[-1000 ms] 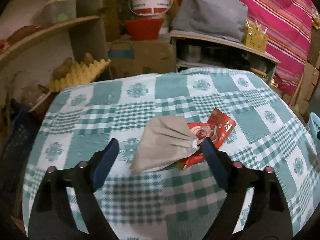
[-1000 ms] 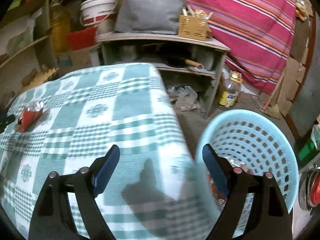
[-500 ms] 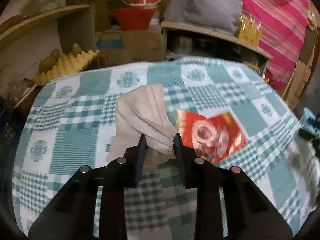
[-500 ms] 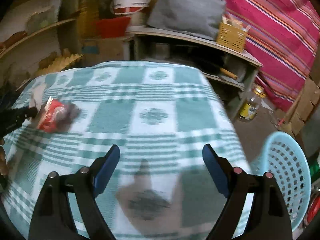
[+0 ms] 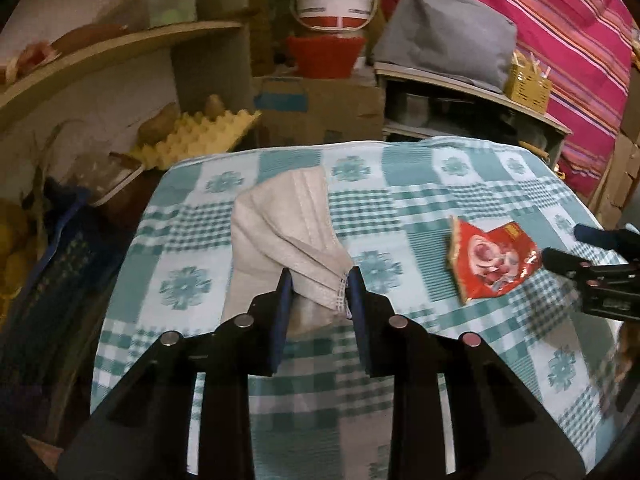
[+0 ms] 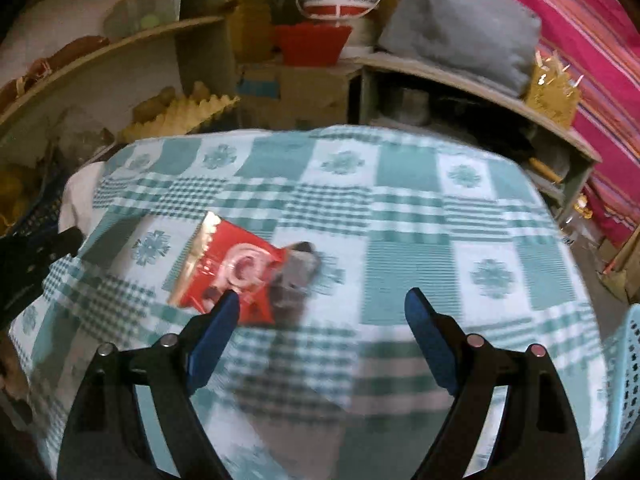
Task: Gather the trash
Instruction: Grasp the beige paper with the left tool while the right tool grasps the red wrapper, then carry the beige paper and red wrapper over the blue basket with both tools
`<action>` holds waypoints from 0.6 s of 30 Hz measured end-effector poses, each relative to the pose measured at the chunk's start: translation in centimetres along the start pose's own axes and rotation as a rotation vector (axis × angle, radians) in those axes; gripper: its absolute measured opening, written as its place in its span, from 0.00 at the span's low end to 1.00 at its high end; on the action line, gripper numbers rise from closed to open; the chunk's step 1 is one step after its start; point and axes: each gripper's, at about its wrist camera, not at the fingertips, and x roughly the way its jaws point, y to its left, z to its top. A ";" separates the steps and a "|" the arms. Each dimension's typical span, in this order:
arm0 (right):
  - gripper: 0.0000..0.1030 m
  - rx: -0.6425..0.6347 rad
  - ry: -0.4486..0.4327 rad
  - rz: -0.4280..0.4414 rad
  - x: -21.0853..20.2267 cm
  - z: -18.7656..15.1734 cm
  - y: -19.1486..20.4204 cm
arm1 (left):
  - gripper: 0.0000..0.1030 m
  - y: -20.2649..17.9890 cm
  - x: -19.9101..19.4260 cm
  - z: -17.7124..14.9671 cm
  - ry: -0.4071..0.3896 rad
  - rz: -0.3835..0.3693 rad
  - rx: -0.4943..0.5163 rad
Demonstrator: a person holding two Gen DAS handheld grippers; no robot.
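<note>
Left gripper [image 5: 318, 280] was clamped on the crumpled beige cloth face mask [image 5: 286, 236], raised over the green-checked tablecloth [image 5: 400, 208]. Right gripper [image 6: 322, 304] hung with jaws wide apart, empty — the red foil snack wrapper [image 6: 230, 268] lay flat just ahead-left. Risk: pads skating over flat foil, or pinching tablecloth with it.

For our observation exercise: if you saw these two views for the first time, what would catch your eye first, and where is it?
The red snack wrapper lies bright on the green checked tablecloth, just ahead of the open right gripper. Nearer, the left gripper pinches a beige face mask that fans out over the cloth. Behind the table, a pink striped cloth fills the upper right.
</note>
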 end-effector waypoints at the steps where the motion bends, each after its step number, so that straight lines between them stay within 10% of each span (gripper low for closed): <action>1: 0.80 0.012 0.016 0.007 0.8 0.2 0.5 | 0.26 0.3 -0.1 -0.1 0.000 0.003 -0.004; 4: 0.77 0.029 0.055 -0.001 2.4 0.3 1.3 | 0.26 0.9 -0.1 -0.3 0.001 0.015 -0.001; 11: 0.16 0.048 0.095 0.049 3.7 0.0 2.0 | 0.26 0.7 -0.2 -0.5 0.000 0.021 0.023; 18: 0.05 0.031 0.047 0.075 2.6 0.0 1.5 | 0.26 -0.2 -0.3 -0.4 -0.003 0.023 0.039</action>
